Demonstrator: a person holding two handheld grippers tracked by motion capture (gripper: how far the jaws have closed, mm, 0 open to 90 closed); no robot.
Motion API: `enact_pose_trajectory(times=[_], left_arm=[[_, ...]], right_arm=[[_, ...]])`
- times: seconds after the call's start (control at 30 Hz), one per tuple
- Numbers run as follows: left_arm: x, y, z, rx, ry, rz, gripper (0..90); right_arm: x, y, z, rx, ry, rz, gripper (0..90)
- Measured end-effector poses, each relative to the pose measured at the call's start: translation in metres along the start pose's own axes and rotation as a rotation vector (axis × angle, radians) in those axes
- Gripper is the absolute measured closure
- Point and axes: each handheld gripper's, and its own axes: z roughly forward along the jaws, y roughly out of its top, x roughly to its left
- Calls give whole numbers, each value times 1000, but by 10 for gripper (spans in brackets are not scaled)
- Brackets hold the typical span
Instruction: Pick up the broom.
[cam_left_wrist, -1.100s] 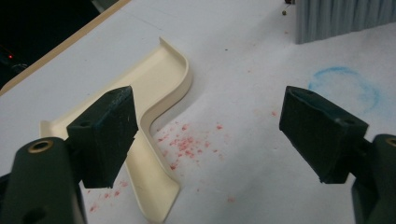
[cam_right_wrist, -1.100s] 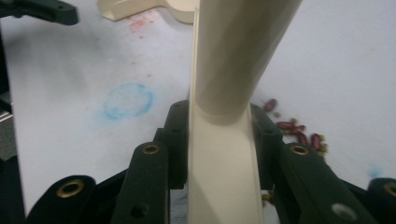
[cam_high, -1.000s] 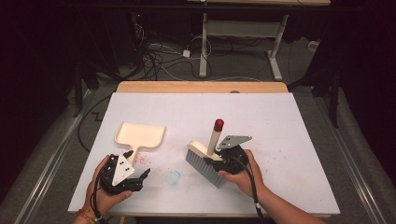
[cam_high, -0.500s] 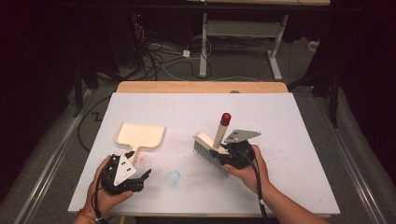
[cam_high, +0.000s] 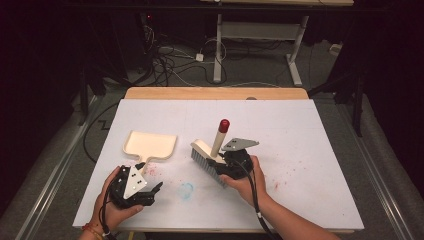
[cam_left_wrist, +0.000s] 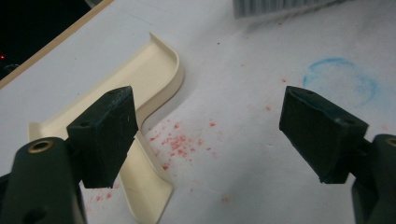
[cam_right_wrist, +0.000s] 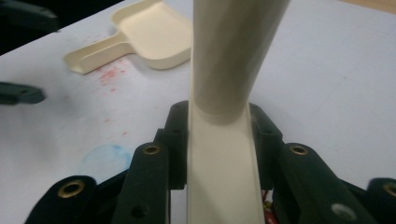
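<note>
Brush (cam_high: 209, 156) stands mid-table, pinched by the right hand-held gripper (cam_high: 231, 161); dustpan (cam_high: 149, 145) at its nine o'clock—left hand-held gripper (cam_high: 145, 192) spread, empty. Next, likely: sweep red crumbs (cam_left_wrist: 180, 142) panward—pan needs holding.

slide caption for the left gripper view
Open tongs hover over red crumbs beside the dustpan.

The high view looks forward and down over the whole white table (cam_high: 310, 150) from the person's side. The left gripper view sits low and close, facing the cream dustpan (cam_left_wrist: 140, 84) and red crumbs (cam_left_wrist: 180, 142). The right gripper view looks along the brush handle (cam_right_wrist: 229, 65), sharing that dustpan (cam_right_wrist: 149, 32) and the blue ring mark (cam_right_wrist: 105, 156).
</note>
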Motion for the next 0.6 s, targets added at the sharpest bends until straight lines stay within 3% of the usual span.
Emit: enact_pose_trajectory(times=[0.03,0.13,0.2,0.27,0.5,0.6], left_arm=[[0,0,0,0,-1,0,187],[0,0,1,2,-5,4,188],[-1,0,1,8,-4,9,188],[-1,1,1,10,-7,14,187],[-2,1,2,17,-12,22,187],[-3,1,3,20,-15,26,187]], right_arm=[[-6,-1,2,-5,-30,23,674],[-13,-3,1,-2,-55,60,673],[-26,-9,-3,-13,-76,126,672],[-32,-14,-7,-12,-68,153,671],[-38,-18,-20,-6,-58,170,672],[-35,-15,-28,-16,-66,138,673]])
